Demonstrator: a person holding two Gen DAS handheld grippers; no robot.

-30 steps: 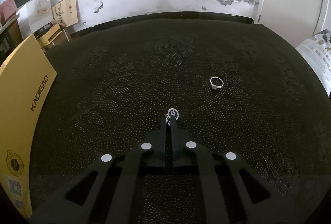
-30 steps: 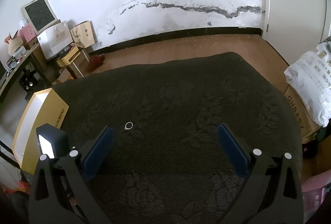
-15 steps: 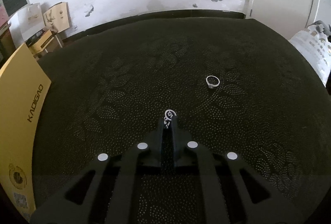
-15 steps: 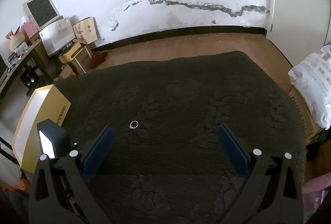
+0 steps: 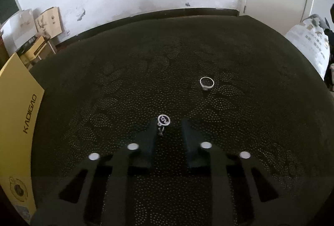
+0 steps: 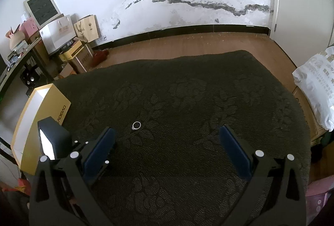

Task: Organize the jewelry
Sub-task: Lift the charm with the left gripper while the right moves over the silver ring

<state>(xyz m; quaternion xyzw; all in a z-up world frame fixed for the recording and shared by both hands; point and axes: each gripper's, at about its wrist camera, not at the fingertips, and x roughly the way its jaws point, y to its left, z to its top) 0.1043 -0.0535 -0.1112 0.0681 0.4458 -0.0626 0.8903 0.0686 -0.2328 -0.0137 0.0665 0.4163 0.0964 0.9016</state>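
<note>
- The left gripper [image 5: 169,124] has just been opening; a small earring [image 5: 163,121] lies between its parted fingertips, against the left one.
- A ring [image 5: 206,82] lies ahead, to its right, apart.
- The right gripper [image 6: 167,137] is spread wide and empty; only its view shows floor.
- One earring, one ring.

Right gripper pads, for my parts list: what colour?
Dark blue pads on a black frame; right wrist view shows them best.
</note>
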